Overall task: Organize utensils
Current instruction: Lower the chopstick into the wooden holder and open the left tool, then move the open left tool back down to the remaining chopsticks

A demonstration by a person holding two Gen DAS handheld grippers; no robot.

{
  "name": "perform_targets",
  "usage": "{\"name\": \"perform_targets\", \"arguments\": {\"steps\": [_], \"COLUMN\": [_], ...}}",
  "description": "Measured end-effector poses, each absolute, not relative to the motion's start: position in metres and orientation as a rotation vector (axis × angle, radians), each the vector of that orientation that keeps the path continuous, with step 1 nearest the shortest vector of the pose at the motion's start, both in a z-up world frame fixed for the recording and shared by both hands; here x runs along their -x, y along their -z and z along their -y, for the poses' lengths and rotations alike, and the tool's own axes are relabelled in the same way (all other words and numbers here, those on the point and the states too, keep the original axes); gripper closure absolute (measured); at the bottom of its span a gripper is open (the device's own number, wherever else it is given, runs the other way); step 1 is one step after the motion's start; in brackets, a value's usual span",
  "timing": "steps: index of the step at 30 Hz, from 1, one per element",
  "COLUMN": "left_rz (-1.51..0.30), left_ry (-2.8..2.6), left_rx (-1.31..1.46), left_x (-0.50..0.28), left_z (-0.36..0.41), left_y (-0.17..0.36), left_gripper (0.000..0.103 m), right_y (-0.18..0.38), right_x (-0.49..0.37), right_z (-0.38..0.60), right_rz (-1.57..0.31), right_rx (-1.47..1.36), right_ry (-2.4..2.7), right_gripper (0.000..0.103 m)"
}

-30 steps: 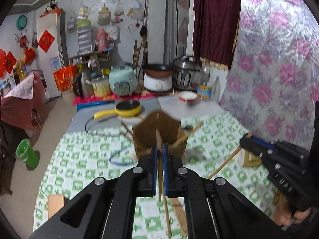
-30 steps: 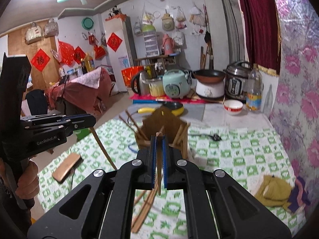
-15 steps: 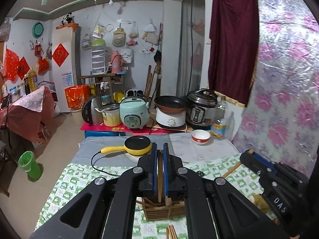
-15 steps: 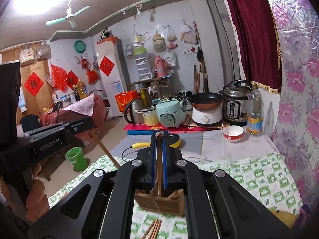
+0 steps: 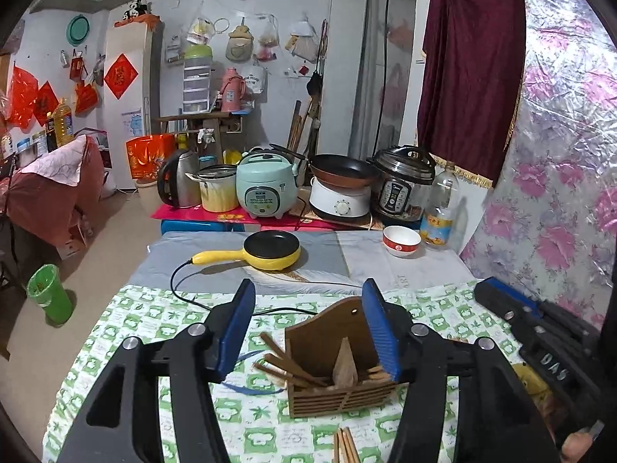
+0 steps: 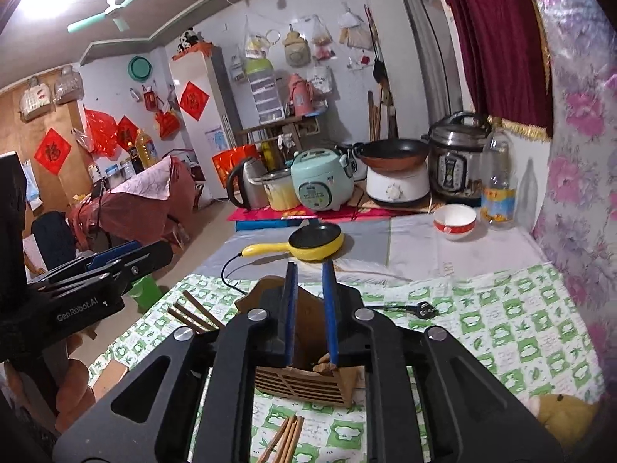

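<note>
A brown wooden utensil holder stands on the green checked tablecloth, with several wooden chopsticks leaning out of its left side. My left gripper is wide open and empty above it. My right gripper is partly open and empty, right over the holder. More chopsticks lie on the cloth in front of the holder; they also show in the right wrist view. The other hand-held gripper shows at the left of the right wrist view.
A yellow electric pan with its black cord lies behind the holder. A white and red bowl and a bottle stand at the back right. Cookers line the far table. A black plug lies on the cloth.
Both grippers were shut on chopsticks held upright over the holder. Now both have opened and the chopsticks are gone from between the fingers.
</note>
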State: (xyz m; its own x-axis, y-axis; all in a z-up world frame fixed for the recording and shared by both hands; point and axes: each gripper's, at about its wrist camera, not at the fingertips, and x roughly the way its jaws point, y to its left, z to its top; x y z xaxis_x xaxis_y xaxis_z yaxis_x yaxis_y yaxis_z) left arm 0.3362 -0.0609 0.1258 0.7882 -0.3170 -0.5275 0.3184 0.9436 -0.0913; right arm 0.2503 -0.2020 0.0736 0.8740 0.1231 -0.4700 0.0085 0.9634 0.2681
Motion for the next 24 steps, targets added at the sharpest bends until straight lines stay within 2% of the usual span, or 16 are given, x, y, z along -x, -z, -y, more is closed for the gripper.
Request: {"name": "perform_targets", "arguments": {"steps": [3,6,14,18,24], "left_rz": [-0.550,-0.537,-0.500,-0.464,-0.433], "left_ry": [0.315,0.298,0.269,0.256,0.247], "left_rx": [-0.003,-0.005,0.002,0.013,0.015], "left_x": [-0.320,-0.303,-0.253,-0.227,-0.193], "left_z": [0.053,0.045,0.026,0.017,0.005], "left_y": [-0.132,-0.138,-0.156,-0.168,-0.176], "left_gripper": [0.032,0.029,0.020,0.011,0.008], "right_y": [-0.087,-0.097,-0.118,-0.131,-0.140], "right_x": [-0.231,-0.208,-0.157,-0.128,-0.089], "right_z": [0.200,0.198,0.189,0.184,0.175], "right_rz": [-0.474,-0.444,-0.397,-0.357,-0.299], "right_rx": [-0.260,-0.255,-0.248,-0.233,-0.188], "right_ry": [-0.057,-0.046,-0.046,-0.041,-0.001], "right_gripper": [0.074,0.062,0.047,0.036,0.021]}}
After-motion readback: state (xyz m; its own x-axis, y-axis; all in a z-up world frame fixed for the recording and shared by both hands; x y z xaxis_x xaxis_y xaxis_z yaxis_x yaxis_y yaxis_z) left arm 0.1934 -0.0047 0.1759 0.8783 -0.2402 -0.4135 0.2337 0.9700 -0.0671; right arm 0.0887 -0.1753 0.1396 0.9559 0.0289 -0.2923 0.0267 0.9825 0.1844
